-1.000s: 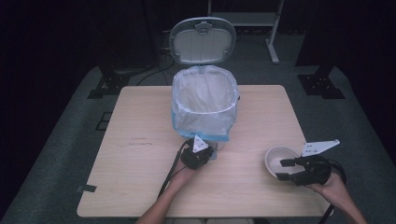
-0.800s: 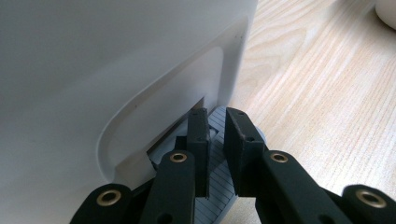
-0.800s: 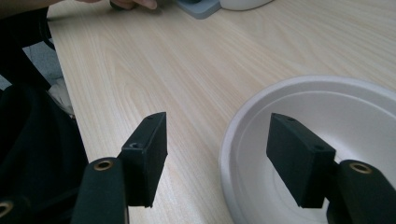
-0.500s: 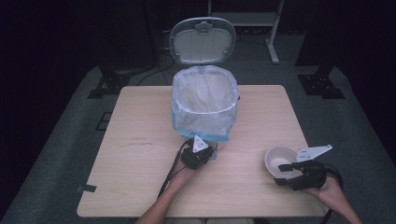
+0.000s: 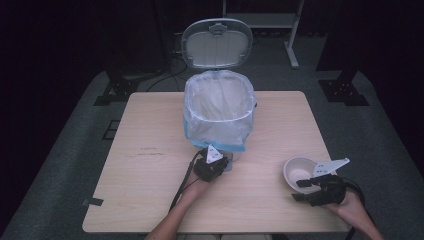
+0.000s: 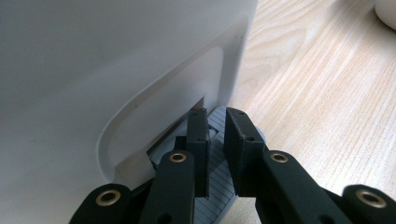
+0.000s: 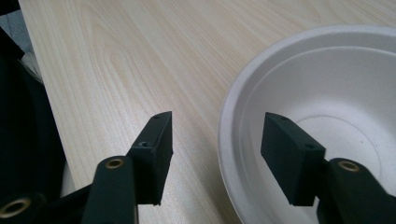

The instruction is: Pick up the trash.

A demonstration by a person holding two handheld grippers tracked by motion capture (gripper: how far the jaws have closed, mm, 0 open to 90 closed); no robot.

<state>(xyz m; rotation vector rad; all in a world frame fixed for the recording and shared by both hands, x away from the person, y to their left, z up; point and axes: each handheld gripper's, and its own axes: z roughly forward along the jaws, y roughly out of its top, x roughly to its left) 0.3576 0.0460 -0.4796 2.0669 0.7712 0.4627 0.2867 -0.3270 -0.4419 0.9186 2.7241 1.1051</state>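
Two grippers working: right gripper (image 7: pixel 215 149) is spreading wide, one jaw over the rim of the white bowl (image 7: pixel 336 112), nothing clamped yet; left gripper (image 6: pixel 215 135) is pressing nearly closed on the grey pedal (image 6: pixel 219 186) of the bin (image 5: pixel 217 112). Bowl is sitting near the table's (image 5: pixel 150 165) right front corner; looking light, thin-walled, crushable, so I'd be pinching the rim gently. Wood top looking smooth; dark room, grey floor.

1. It looks like a lab or recording studio, not a home.
2. Black curtains (image 5: pixel 60 45) hang all around.
3. One plain wooden bench (image 5: pixel 150 150) stands alone on grey carpet (image 5: pixel 65 145).
4. Metal stand feet (image 5: pixel 117 90) and cables (image 5: pixel 162 72) lie on the floor behind.
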